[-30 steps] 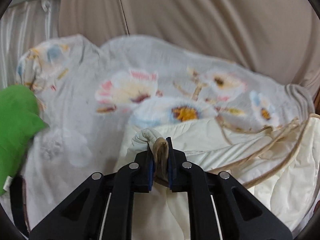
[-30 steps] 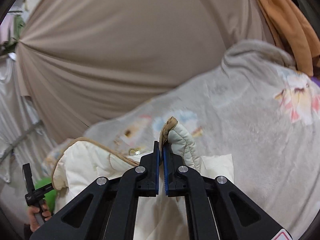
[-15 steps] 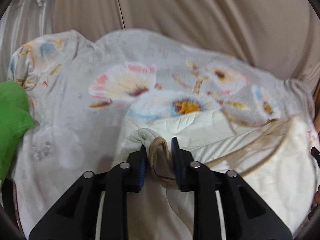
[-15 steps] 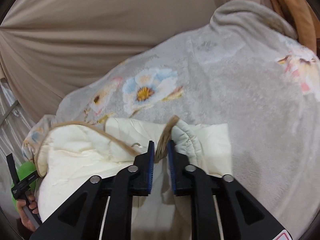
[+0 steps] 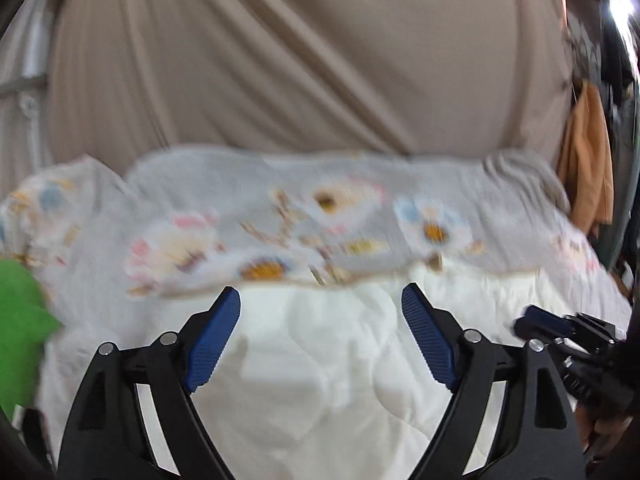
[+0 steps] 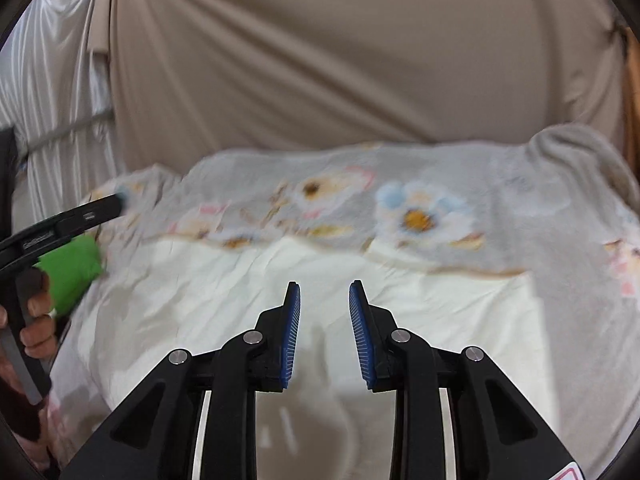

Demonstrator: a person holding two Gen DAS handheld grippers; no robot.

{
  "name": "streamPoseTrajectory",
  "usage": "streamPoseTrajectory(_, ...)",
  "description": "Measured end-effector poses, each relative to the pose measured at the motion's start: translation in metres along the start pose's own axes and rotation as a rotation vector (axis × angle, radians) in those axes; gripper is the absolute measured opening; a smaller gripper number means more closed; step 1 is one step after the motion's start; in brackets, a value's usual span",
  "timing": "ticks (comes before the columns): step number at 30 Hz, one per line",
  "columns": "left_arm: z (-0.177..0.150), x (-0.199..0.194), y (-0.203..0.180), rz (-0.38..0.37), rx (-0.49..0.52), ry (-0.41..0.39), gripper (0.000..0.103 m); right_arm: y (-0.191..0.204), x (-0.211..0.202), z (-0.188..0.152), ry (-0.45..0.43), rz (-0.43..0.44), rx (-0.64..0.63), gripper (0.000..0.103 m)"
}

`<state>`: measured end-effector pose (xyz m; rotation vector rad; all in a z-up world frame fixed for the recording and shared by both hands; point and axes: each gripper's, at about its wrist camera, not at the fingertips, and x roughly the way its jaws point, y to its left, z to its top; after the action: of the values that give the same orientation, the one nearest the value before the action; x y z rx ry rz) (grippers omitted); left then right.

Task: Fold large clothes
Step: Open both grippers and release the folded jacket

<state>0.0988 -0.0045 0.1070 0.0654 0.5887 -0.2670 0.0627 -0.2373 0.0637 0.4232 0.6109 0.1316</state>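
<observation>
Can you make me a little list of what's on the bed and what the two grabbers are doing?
bed cover: grey flowery blanket
on top of it: cream quilted garment, lying flat
left gripper: jaws opening, nothing between them
right gripper: jaws opening, nothing between them
at the blanket's edge: green cloth
behind: beige curtain
picture: blurry

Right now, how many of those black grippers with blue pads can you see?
2. The left gripper hangs over the cream garment, its jaws opening with nothing between them. The right gripper hangs beside it over the same garment, jaws also opening and empty.
</observation>
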Motion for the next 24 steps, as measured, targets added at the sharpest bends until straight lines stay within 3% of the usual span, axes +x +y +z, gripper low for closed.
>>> streamPoseTrajectory(4,-0.031,0.057,-0.002,0.122,0.044,0.086,0.080,-0.001,0.034,-0.026,0.089,-0.076,-0.029,0.016)
streamPoseTrajectory(6,-0.045,0.074,0.016,0.121,0.008,0.121,0.083,-0.021,0.031,-0.030,0.095,-0.085,0.007,0.016)
streamPoseTrajectory(9,-0.051,0.074,0.037,0.108,-0.013,0.115,0.084,-0.052,0.022,-0.034,0.095,-0.234,0.027,0.009)
streamPoseTrajectory(13,-0.066,0.064,0.051,0.155,0.035,0.077,0.087,-0.103,0.006,-0.049,0.113,-0.318,0.120,0.004)
streamPoseTrajectory(19,-0.060,0.034,0.102,0.173,-0.111,0.070,0.085,-0.143,-0.023,-0.056,0.121,-0.293,0.325,0.000)
streamPoseTrajectory(21,-0.047,0.025,0.120,0.191,-0.183,0.050,0.093,-0.146,-0.037,-0.044,0.061,-0.255,0.357,0.014)
streamPoseTrajectory(22,-0.041,0.026,0.127,0.181,-0.217,0.051,0.096,-0.148,-0.042,-0.034,0.025,-0.252,0.368,0.028)
streamPoseTrajectory(23,-0.035,0.032,0.138,0.166,-0.268,0.074,0.097,-0.151,-0.044,-0.026,0.002,-0.258,0.369,0.041)
streamPoseTrajectory(24,-0.033,0.040,0.145,0.147,-0.306,0.102,0.097,-0.154,-0.041,-0.016,-0.011,-0.277,0.360,0.046)
